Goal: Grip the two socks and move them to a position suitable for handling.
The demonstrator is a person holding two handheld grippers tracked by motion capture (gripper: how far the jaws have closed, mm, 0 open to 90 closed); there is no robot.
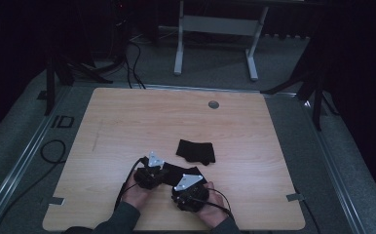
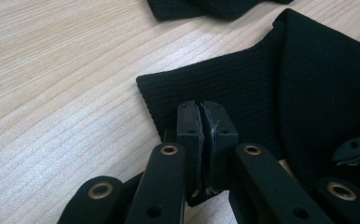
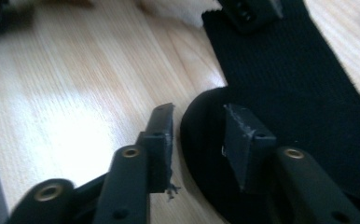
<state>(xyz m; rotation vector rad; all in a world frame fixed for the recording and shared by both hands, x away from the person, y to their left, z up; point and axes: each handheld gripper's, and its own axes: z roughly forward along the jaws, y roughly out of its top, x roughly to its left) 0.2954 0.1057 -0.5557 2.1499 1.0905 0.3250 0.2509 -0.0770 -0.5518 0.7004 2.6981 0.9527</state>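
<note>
Black ribbed knit sock (image 2: 243, 88) lying flat at the near edge of the light wooden table (image 1: 127, 122) — soft, light, limp. Left gripper (image 2: 207, 140) pinches its cuff edge; right gripper (image 3: 199, 140) straddles the toe, jaws apart, not pressing — take hold at the edges.

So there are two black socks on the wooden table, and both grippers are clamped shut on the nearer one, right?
Not quite. Only the left gripper is clamped on the nearer sock. In the right gripper view, the right gripper stands open, its jaws apart over that sock's rounded end. The second sock lies farther up the table.
</note>
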